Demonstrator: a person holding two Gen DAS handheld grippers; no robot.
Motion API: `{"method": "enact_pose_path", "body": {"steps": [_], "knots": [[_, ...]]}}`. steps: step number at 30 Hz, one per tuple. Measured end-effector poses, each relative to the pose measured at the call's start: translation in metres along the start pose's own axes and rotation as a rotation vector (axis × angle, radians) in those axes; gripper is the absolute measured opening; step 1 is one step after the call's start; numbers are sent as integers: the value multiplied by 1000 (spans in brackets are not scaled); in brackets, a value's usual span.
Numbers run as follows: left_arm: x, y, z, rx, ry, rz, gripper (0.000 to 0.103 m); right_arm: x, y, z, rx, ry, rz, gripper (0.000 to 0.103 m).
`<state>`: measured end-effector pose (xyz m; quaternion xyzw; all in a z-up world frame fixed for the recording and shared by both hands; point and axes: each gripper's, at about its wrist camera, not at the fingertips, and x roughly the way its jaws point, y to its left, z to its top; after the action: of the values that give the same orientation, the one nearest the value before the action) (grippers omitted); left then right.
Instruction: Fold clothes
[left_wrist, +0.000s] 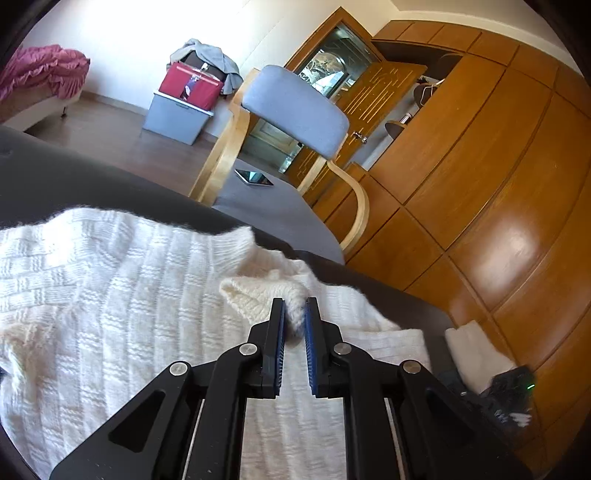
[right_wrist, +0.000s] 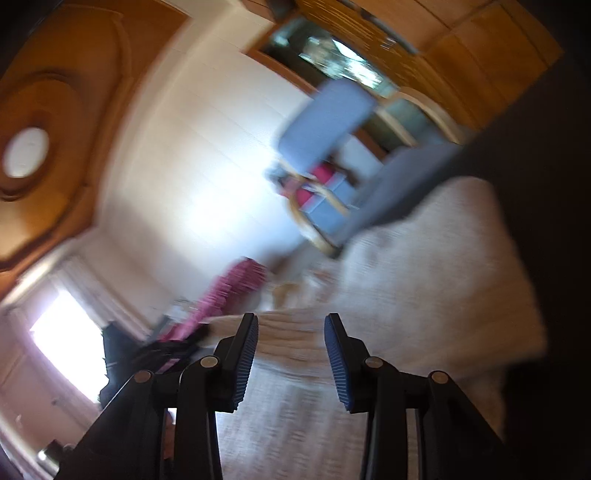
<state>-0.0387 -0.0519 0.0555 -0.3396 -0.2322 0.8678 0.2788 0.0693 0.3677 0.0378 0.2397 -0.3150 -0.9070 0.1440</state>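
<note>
A white knitted sweater (left_wrist: 110, 288) lies spread on a dark surface (left_wrist: 74, 177). Its ribbed cuff (left_wrist: 255, 299) is lifted and pinched between the blue pads of my left gripper (left_wrist: 295, 314), which is shut on it. In the blurred right wrist view the same sweater (right_wrist: 424, 295) stretches ahead and below my right gripper (right_wrist: 291, 325). That gripper stands open with nothing between its fingers.
A grey chair (left_wrist: 295, 110) with a bentwood frame stands past the dark surface, a phone (left_wrist: 254, 177) on its seat. Wooden wardrobes (left_wrist: 480, 166) fill the right. A grey bin with red bags (left_wrist: 181, 107) and a bed (left_wrist: 37, 81) stand further back. A folded white item (left_wrist: 476, 354) lies at right.
</note>
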Motion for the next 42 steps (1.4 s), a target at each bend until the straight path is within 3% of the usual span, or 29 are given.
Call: {"method": "enact_pose_path", "body": {"steps": [5,9,11,15,24,27,35,39,42], "knots": [[0,25,5,-116,-13,-40,10,4,15,-2,-135,134,-147,18],[-7,34,6,-167,-54,-52,10,14,0,-17,-122,259,-184,13],[-11,37,6,-180,-68,-63,10,15,-12,-21,-76,276,-187,13],[-14,43,7,-202,-89,-52,10,12,-31,-15,4,230,-248,13],[-21,57,8,-249,-133,-16,10,0,-44,-4,47,104,-387,13],[-19,59,6,-248,-122,23,10,-3,-51,-1,92,82,-445,12],[-8,50,1,-151,-47,180,11,-18,-74,1,214,20,-491,13],[-10,51,-3,-145,-49,260,12,-5,-60,14,175,11,-477,15],[-9,52,-4,-147,-44,279,12,13,-48,27,143,23,-451,15]]}}
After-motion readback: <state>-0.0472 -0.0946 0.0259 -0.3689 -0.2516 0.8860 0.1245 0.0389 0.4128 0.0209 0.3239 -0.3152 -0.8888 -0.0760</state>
